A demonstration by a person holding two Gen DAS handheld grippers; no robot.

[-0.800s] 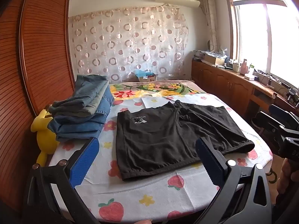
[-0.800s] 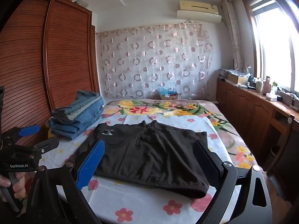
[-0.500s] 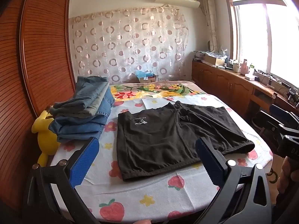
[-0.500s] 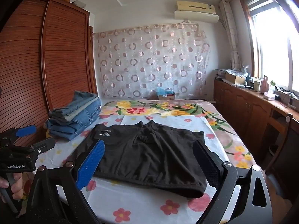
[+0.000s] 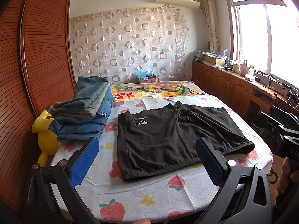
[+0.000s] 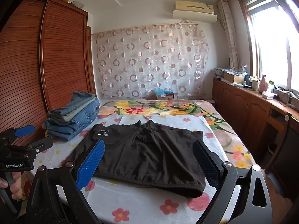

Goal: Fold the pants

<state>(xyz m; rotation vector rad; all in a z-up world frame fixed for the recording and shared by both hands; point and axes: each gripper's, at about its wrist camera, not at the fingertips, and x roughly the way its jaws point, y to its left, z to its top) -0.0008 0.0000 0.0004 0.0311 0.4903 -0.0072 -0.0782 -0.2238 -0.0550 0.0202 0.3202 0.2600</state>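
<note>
Centre frame, black shorts (image 5: 173, 136) lie flat on the bed (image 5: 149, 196), unfolded. I hold left gripper (image 5: 145, 160) and right gripper (image 6: 149, 160) above them, jaws wide, empty. Advise pinching both near-hem corners together, lifting evenly to avoid creases.

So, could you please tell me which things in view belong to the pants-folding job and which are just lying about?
Part of the job:
- black shorts, spread flat on the bed
- left gripper, open
- right gripper, open

Just lying about:
- stack of folded jeans
- yellow plush toy
- cardboard box by the curtain
- clutter on the window counter
</note>
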